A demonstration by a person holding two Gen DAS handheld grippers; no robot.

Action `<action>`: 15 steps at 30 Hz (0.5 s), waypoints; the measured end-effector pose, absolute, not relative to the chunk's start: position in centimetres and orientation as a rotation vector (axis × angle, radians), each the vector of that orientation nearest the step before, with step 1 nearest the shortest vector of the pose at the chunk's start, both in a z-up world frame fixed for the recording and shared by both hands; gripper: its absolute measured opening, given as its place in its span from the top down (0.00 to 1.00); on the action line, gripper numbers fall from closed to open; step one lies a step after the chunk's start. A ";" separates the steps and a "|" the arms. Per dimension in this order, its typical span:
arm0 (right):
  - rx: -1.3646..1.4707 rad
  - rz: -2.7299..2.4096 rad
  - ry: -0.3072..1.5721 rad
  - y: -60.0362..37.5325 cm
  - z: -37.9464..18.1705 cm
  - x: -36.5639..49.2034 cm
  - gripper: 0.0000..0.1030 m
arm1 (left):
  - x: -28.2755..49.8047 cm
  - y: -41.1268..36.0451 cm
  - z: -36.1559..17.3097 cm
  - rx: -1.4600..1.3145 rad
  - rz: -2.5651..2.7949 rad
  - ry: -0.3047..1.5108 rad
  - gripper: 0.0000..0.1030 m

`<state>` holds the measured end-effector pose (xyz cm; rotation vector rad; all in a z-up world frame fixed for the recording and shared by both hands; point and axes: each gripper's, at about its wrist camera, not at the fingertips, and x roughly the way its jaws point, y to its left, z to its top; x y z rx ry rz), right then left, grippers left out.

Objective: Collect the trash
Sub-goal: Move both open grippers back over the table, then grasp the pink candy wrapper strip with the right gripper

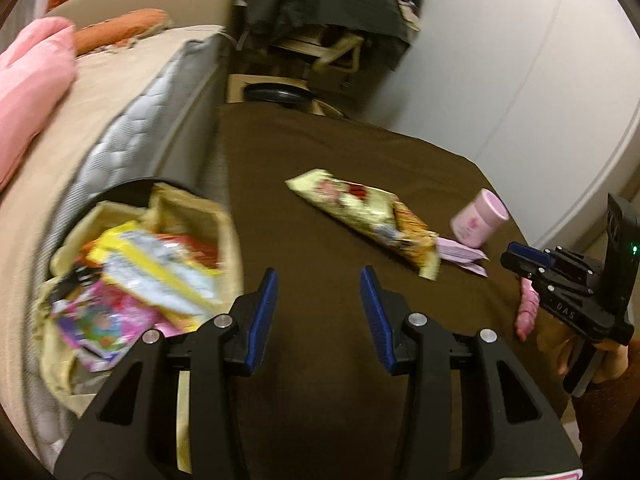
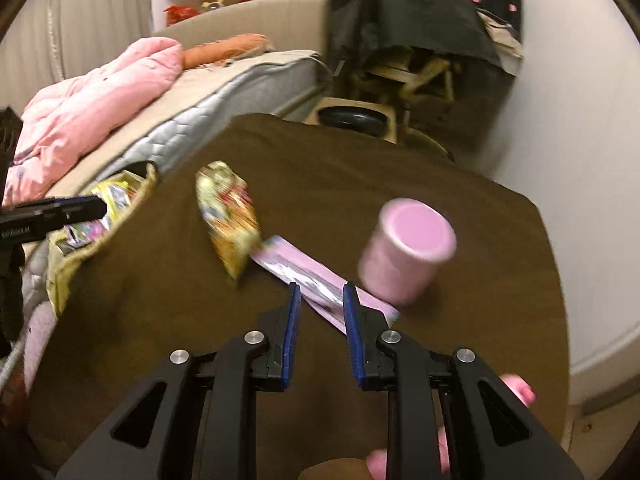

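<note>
The right gripper hovers with fingers parted over the pink wrapper on the worktop; the left gripper is released, empty. Closing carelessly could knock the pink cup just beside it.

I count two grippers: left gripper, right gripper. On brown cloth: one snack bag, one pink packet, one pink cup. One bin, wrappers inside too blurred to count.
</note>
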<state>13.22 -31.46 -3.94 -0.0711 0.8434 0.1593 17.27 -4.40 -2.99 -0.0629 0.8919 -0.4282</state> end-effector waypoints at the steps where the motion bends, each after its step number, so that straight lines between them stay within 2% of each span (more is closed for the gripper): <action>1: -0.068 0.152 0.842 -32.1 -4.0 12.8 0.79 | 17.3 -5.5 -3.0 -0.053 -0.444 0.895 0.60; 11: -0.022 0.157 0.844 -36.1 -4.5 10.3 0.79 | 17.2 -9.9 -3.6 -0.022 -0.481 0.912 0.60; 15: -0.045 0.230 0.861 -34.7 -4.8 11.1 0.79 | 17.6 -10.3 -4.0 -0.025 -0.466 0.919 0.60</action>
